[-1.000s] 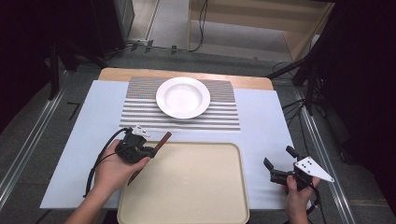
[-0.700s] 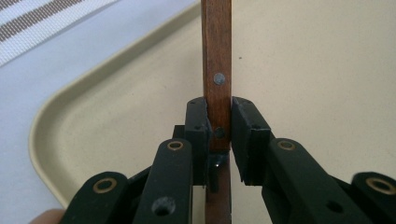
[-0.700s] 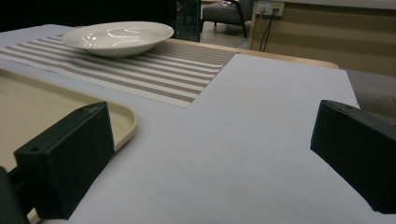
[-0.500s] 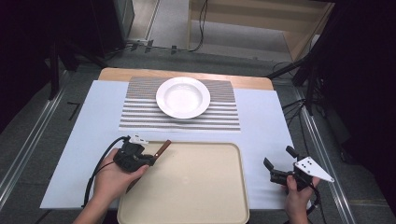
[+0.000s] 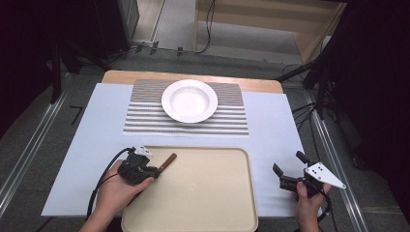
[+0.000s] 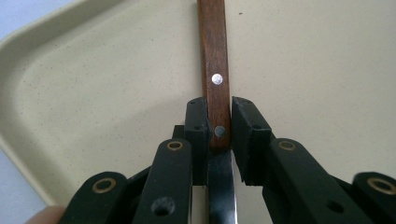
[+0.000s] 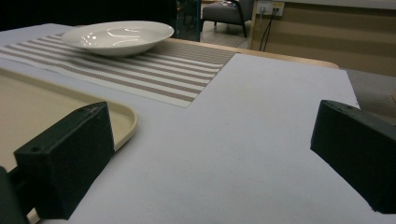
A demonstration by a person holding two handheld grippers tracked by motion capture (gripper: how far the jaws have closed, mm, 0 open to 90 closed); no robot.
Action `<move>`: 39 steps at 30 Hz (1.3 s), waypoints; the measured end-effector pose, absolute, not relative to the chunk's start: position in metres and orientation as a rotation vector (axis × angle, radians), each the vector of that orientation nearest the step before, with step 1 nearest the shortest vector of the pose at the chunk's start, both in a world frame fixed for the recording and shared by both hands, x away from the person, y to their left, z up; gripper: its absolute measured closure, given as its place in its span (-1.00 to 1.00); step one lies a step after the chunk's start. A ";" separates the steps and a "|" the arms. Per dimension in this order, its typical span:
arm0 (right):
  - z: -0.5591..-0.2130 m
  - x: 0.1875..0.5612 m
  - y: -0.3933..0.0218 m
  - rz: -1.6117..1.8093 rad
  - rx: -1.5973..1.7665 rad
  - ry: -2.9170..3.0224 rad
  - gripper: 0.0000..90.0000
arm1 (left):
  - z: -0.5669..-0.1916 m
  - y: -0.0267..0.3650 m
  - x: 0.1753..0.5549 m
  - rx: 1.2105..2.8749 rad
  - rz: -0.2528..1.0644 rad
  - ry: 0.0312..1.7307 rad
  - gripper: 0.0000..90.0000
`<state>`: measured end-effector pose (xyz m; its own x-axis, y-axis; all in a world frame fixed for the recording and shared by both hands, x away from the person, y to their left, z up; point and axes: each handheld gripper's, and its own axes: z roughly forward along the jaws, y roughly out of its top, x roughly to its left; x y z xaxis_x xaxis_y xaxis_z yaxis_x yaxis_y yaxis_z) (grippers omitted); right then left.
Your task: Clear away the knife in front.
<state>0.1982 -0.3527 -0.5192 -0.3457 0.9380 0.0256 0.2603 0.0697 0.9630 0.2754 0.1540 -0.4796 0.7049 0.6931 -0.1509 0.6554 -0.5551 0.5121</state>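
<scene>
The left tool [image 5: 153, 170] is clenched on a knife [image 6: 214, 79] where the wooden handle meets the blade. The handle points forward from this tool, over the near-left corner of the beige tray [image 5: 208, 203]. Beyond the tray, a white bowl [image 5: 189, 100] sits on a striped mat [image 5: 232, 121]. To the right of the tray, the right tool [image 5: 288, 170] is released, its jaws wide apart above the bench [image 5: 275, 125].
</scene>
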 end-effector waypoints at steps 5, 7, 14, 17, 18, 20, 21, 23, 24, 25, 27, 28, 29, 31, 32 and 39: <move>-0.519 0.198 -0.353 1.309 1.203 1.692 -1.00 | -0.468 0.152 0.275 2.307 0.127 0.962 0.60; -0.519 0.198 -0.353 1.307 1.200 1.692 -1.00 | -0.465 0.146 0.271 2.302 0.132 0.874 0.84; -0.519 0.198 -0.352 1.304 1.204 1.695 -1.00 | -0.483 0.127 0.272 2.397 0.154 0.789 1.00; -0.519 0.198 -0.352 1.305 1.203 1.695 -1.00 | -0.485 0.135 0.276 2.400 0.164 0.816 1.00; -0.519 0.198 -0.352 1.305 1.203 1.695 -1.00 | -0.485 0.139 0.277 2.388 0.160 0.829 1.00; -0.519 0.198 -0.352 1.304 1.204 1.695 -1.00 | -0.485 0.148 0.279 2.375 0.161 0.851 1.00; -0.519 0.198 -0.352 1.302 1.203 1.695 -1.00 | -0.485 0.151 0.280 2.371 0.157 0.851 1.00; -0.519 0.198 -0.352 1.301 1.203 1.695 -1.00 | -0.485 0.157 0.280 2.360 0.145 0.859 1.00; -0.519 0.198 -0.352 1.301 1.204 1.694 -1.00 | -0.485 0.160 0.280 2.357 0.146 0.865 1.00; -0.519 0.198 -0.352 1.299 1.204 1.695 -1.00 | -0.485 0.163 0.280 2.362 0.147 0.863 1.00; -0.519 0.198 -0.352 1.298 1.206 1.694 -1.00 | -0.485 0.168 0.280 2.356 0.143 0.871 1.00; -0.519 0.199 -0.352 1.297 1.206 1.695 -1.00 | -0.485 0.171 0.281 2.337 0.133 0.882 1.00; -0.519 0.199 -0.352 1.297 1.208 1.693 -1.00 | -0.485 0.174 0.282 2.330 0.128 0.882 1.00; -0.519 0.199 -0.351 1.296 1.209 1.694 -1.00 | -0.485 0.177 0.286 2.292 0.122 0.887 1.00; -0.519 0.199 -0.351 1.296 1.208 1.694 -1.00 | -0.486 0.176 0.291 2.274 0.129 0.893 1.00; -0.519 0.199 -0.351 1.293 1.206 1.695 -1.00 | -0.490 0.168 0.295 2.313 0.191 0.889 1.00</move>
